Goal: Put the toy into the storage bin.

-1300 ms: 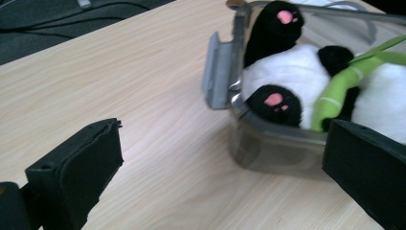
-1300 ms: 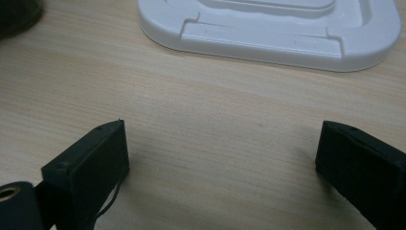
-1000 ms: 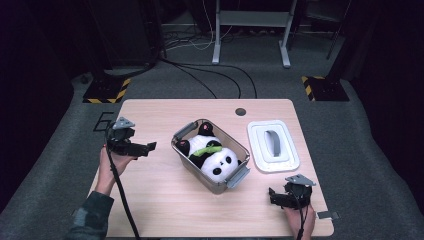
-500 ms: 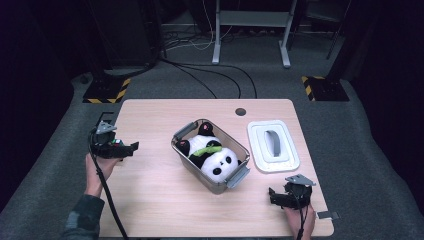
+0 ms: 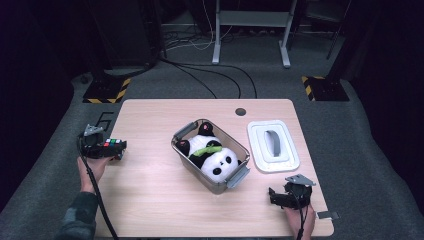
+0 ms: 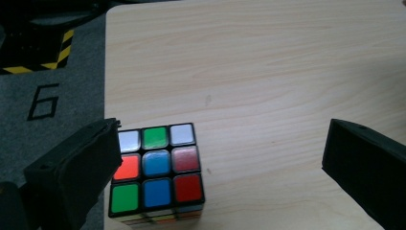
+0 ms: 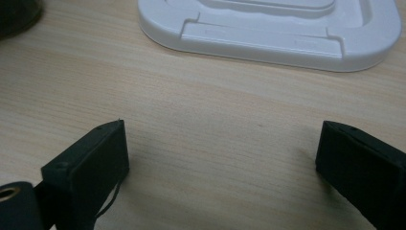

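Left tool (image 6: 220,158) shifted to table edge (image 5: 111,150) — straddles cube (image 6: 155,172).

The desk (image 5: 165,200) is lit evenly from overhead; the surroundings beyond it are left dark. Fingers (image 7: 86,163) nearest the lens are rendered soft, with mild blur.

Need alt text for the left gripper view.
A scrambled cube sits at the table's left edge between the open left gripper jaws, beside the left jaw. Grey floor marked "6" lies left of the table.
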